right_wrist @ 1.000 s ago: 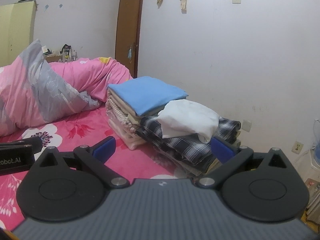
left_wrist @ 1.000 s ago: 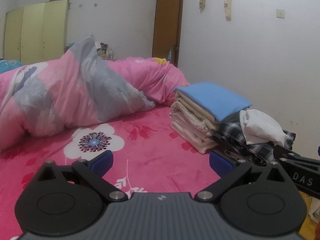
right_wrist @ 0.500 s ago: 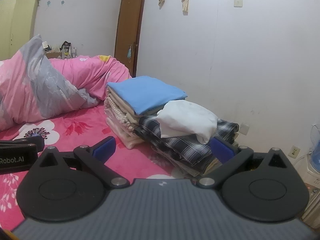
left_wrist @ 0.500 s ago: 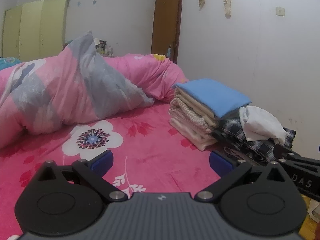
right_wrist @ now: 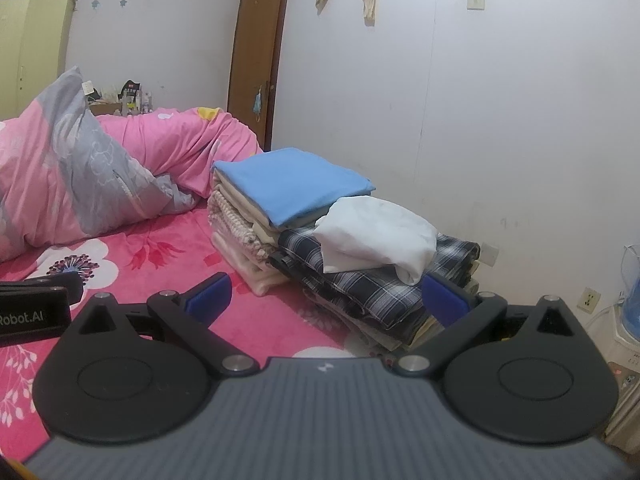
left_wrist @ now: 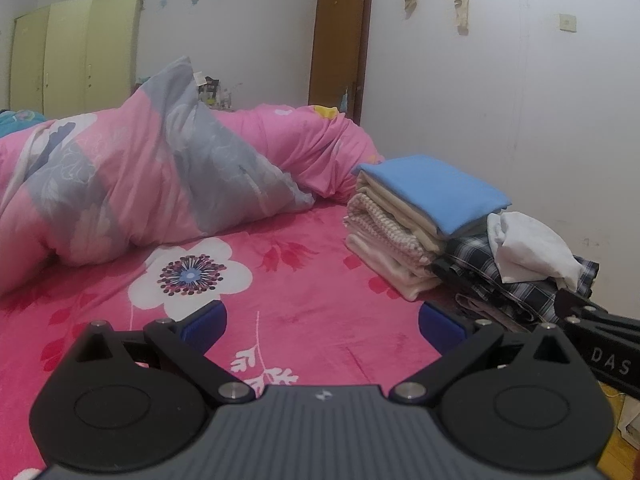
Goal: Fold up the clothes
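Observation:
A stack of folded clothes (left_wrist: 404,216) (right_wrist: 260,216) topped by a blue cloth (left_wrist: 436,188) (right_wrist: 296,184) sits at the bed's right side. Beside it lies a second pile of dark plaid garments (left_wrist: 520,284) (right_wrist: 372,284) with a loosely bunched white garment (left_wrist: 528,244) (right_wrist: 376,236) on top. My left gripper (left_wrist: 322,320) is open over the pink sheet, empty, left of the piles. My right gripper (right_wrist: 326,292) is open and empty, just short of the plaid pile. Each gripper's body shows at the edge of the other view.
A pink and grey quilt (left_wrist: 140,176) (right_wrist: 80,168) is heaped at the back of the bed with the pink flowered sheet (left_wrist: 280,272). A white wall (right_wrist: 500,120) runs along the right. A brown door (left_wrist: 340,40) and a yellow wardrobe (left_wrist: 72,52) stand behind. A water dispenser (right_wrist: 628,300) stands at far right.
Both views have tilted up slightly and drifted a little; the clothes piles sit lower in frame. Both grippers stay open and empty.

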Tool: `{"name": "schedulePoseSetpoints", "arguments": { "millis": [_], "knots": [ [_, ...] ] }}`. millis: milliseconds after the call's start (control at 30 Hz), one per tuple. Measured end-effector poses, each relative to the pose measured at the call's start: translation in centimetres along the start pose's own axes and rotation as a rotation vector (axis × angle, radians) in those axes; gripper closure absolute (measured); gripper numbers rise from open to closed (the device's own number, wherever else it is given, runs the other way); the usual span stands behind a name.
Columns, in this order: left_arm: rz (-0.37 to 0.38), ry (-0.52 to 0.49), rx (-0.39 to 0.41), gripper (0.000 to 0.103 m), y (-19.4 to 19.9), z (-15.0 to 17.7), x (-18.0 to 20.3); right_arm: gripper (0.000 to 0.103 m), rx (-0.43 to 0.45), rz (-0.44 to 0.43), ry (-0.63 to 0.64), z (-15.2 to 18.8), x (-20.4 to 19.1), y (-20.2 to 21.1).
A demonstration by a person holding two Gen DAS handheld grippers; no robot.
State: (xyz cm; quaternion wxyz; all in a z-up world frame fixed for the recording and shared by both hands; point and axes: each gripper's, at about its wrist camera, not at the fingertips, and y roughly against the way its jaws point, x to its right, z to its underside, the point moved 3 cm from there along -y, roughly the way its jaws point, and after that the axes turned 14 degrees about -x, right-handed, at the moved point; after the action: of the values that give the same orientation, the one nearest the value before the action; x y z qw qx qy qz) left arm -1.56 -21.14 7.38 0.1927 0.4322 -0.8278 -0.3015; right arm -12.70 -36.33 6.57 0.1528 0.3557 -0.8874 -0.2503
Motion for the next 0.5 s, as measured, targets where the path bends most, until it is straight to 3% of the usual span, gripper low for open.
{"name": "schedulePoseSetpoints", "arguments": {
  "millis": [500],
  "knots": [
    [0.002,-0.009,-0.003,0.000,0.05,0.09,0.13,0.001,0.001,0.006,0.003,-0.10,0.02,-0.17]
  ]
}}
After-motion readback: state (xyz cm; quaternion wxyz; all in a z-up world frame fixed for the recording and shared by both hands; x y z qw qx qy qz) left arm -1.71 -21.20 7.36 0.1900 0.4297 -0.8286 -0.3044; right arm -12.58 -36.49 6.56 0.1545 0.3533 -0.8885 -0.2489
